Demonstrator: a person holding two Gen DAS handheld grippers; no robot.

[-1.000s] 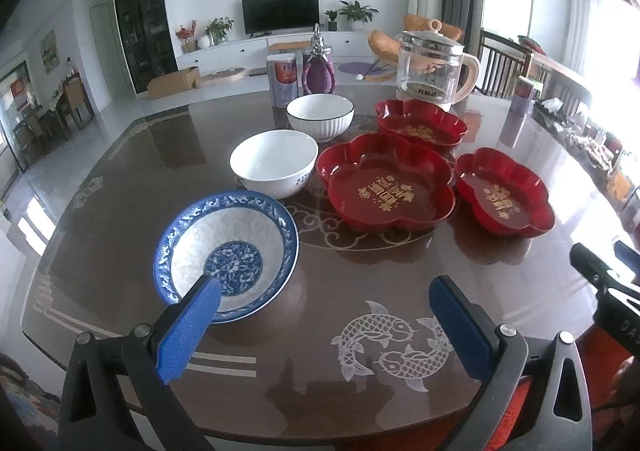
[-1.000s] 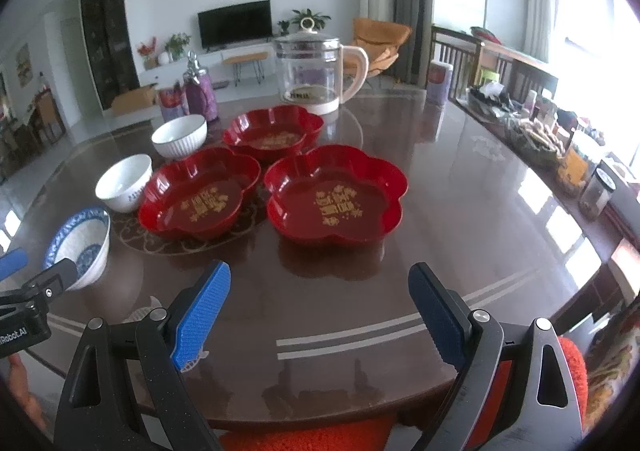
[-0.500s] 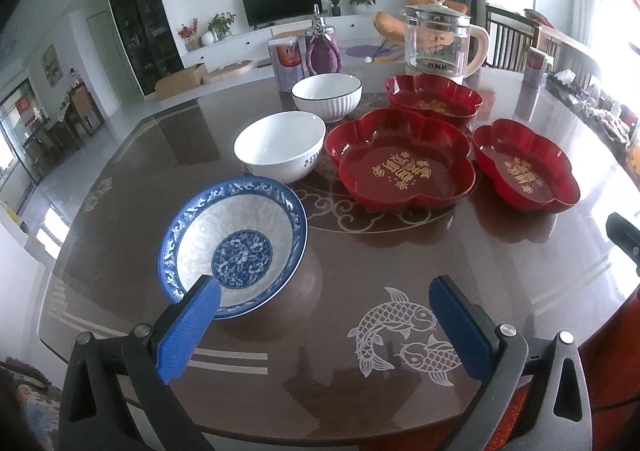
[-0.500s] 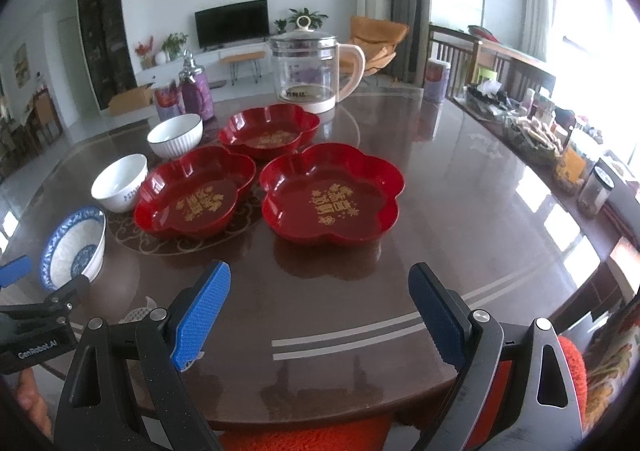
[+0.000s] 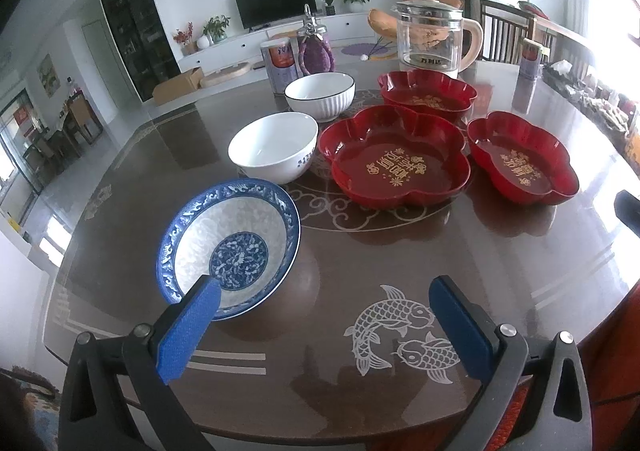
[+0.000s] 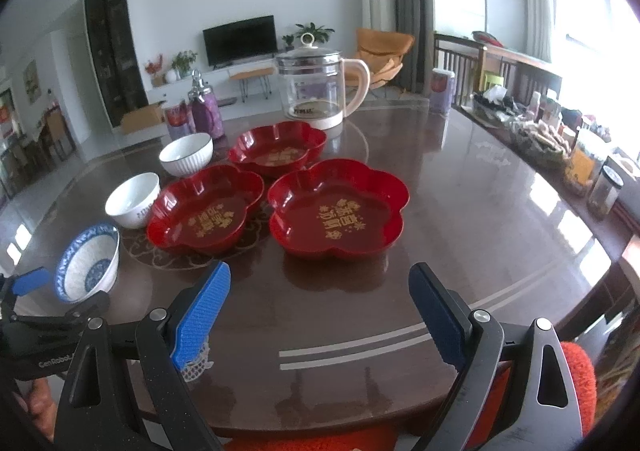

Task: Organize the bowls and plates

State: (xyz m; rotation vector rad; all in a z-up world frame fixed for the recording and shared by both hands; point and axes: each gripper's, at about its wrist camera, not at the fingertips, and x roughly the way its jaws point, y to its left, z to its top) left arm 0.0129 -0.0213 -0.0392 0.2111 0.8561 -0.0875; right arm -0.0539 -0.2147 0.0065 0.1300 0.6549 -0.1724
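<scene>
Three red flower-shaped plates sit on the dark table: a middle one (image 5: pixel 396 159), a right one (image 5: pixel 522 165) and a far one (image 5: pixel 428 93). A blue-and-white patterned bowl (image 5: pixel 228 245) lies nearest, with a plain white bowl (image 5: pixel 274 147) and a ribbed white bowl (image 5: pixel 320 95) behind it. My left gripper (image 5: pixel 324 303) is open and empty, its left pad over the blue bowl's near rim. My right gripper (image 6: pixel 320 291) is open and empty, just short of the right red plate (image 6: pixel 338 209).
A glass kettle (image 6: pixel 316 89), a purple bottle (image 6: pixel 204 111) and a can (image 5: pixel 280 65) stand at the table's far side. Jars and snack clutter (image 6: pixel 560 143) line the right edge. The table's near edge (image 6: pixel 320 415) lies just below my grippers.
My left gripper has moved forward and lower toward the blue bowl, which looms larger. My right gripper has edged forward toward the red plates. Both stay open.
</scene>
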